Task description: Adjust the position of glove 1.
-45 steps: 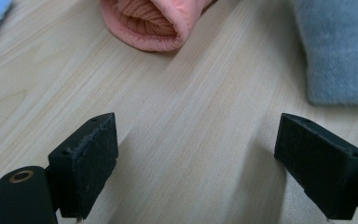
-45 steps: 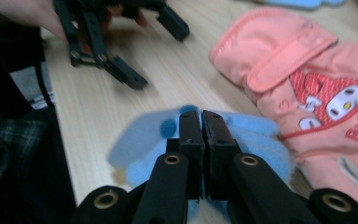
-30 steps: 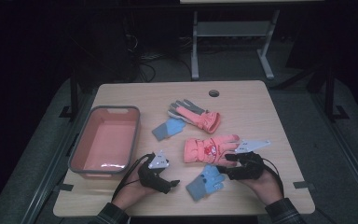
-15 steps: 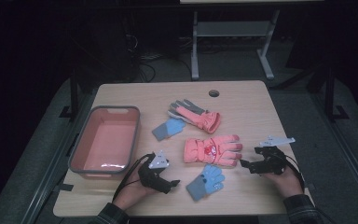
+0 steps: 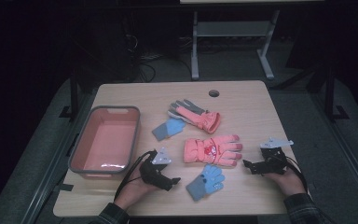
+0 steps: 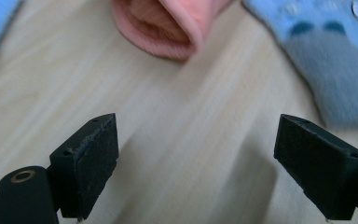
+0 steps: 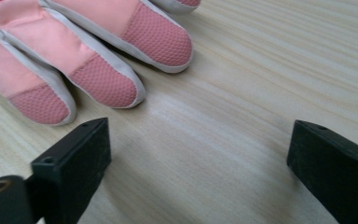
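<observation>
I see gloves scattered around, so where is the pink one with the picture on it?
In the high view the pink glove lies flat near the table's middle, between the two tools, with the small blue glove just in front of it.

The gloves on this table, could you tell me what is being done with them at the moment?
A person sits at the table with a gripper in each hand. The right gripper has just been opening its fingers; nothing lies between them, and they point at the fingertips of the pink glove. The left gripper rests open near the small blue glove. Two more gloves lie farther back, and the pink bin holds none.
</observation>
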A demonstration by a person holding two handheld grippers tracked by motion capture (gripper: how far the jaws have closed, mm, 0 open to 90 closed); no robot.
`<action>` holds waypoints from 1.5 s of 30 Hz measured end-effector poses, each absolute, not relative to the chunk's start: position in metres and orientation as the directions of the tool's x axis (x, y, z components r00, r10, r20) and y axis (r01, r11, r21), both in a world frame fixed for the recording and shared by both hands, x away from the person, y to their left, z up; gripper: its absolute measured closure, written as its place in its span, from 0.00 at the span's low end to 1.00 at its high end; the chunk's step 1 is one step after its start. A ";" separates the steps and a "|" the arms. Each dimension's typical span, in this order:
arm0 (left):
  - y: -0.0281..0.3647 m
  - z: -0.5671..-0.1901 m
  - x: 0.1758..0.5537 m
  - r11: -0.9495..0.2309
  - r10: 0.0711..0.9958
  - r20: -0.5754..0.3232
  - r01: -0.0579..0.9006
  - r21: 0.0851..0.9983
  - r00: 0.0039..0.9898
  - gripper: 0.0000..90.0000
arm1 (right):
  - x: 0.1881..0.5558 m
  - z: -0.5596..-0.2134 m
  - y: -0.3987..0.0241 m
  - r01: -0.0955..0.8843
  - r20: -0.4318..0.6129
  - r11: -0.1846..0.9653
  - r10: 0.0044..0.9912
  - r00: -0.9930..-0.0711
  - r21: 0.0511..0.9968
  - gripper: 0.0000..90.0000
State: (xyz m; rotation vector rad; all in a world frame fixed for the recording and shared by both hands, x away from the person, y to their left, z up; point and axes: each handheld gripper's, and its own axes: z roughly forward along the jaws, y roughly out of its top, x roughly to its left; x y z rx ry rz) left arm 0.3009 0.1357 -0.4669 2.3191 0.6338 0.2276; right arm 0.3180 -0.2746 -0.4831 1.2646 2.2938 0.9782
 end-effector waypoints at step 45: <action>0.117 -0.459 0.434 -0.534 0.758 0.065 0.560 0.634 0.649 0.99 | 0.318 -0.483 -0.276 0.602 0.032 0.372 0.833 -0.552 0.706 0.03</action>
